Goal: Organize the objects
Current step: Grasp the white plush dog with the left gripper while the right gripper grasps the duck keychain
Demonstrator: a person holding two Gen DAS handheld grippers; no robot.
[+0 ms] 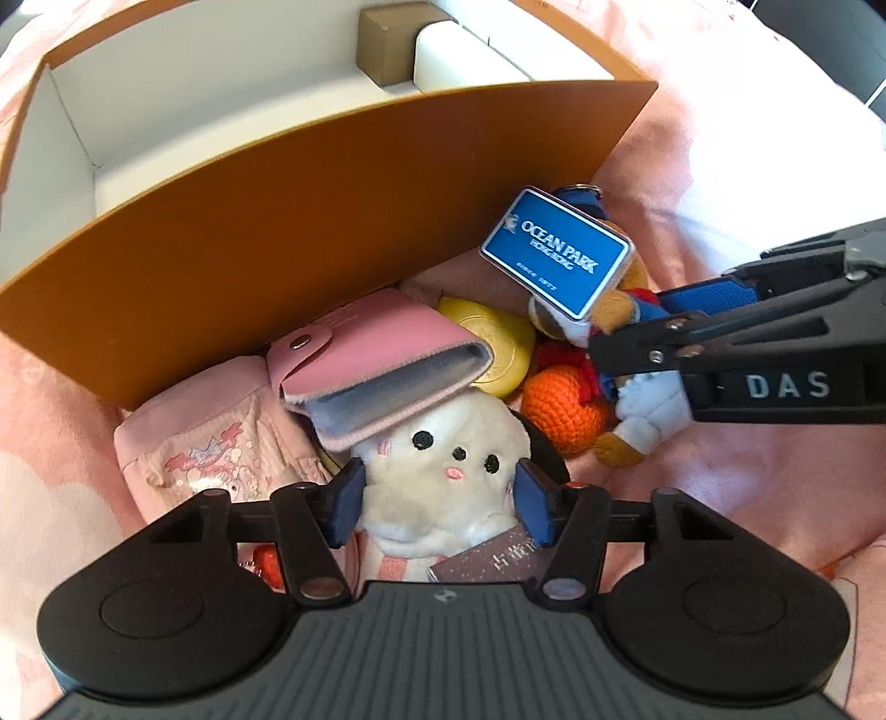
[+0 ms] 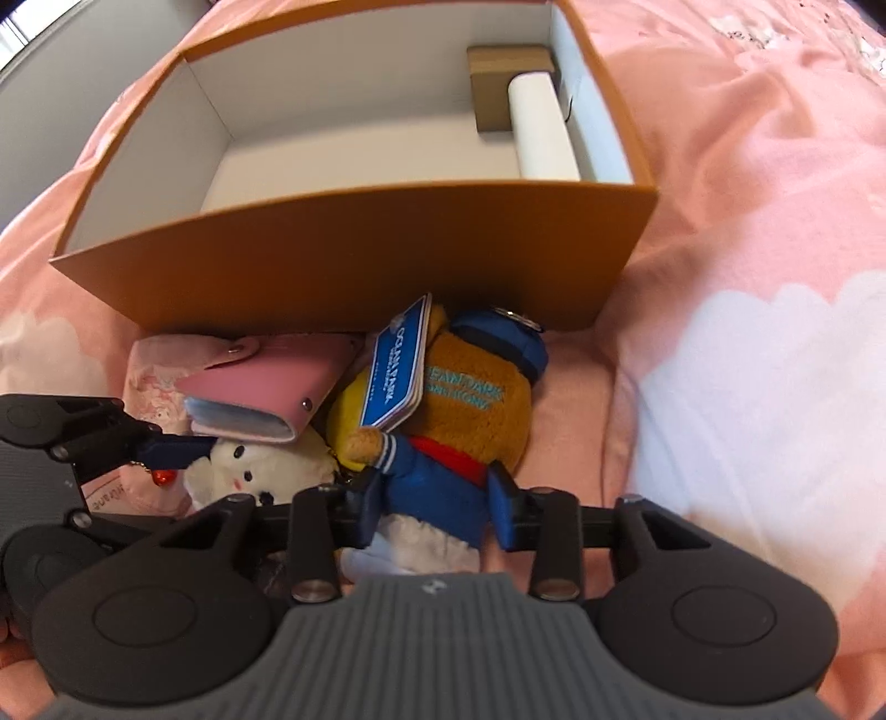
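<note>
A white plush toy [image 1: 443, 459] lies face up between the blue pads of my left gripper [image 1: 440, 504], which press on its two sides. A pink card holder [image 1: 382, 365] rests across its head. In the right wrist view one left pad [image 2: 177, 443] touches the white plush [image 2: 249, 465]. My right gripper [image 2: 437, 512] is shut on the blue-jacketed body of a brown plush bear [image 2: 470, 393], whose blue Ocean Park tag [image 1: 556, 252] stands up. The right gripper [image 1: 648, 327] enters the left wrist view from the right.
An open orange box [image 1: 277, 232] stands just behind the pile, with a brown carton [image 1: 382, 44] and a white box [image 1: 459, 55] at its far right. A yellow round case [image 1: 493, 343], an orange crochet ball [image 1: 559, 410], a pink pouch [image 1: 210, 448] and a dark booklet [image 1: 498, 559] lie on pink bedding [image 2: 720, 221].
</note>
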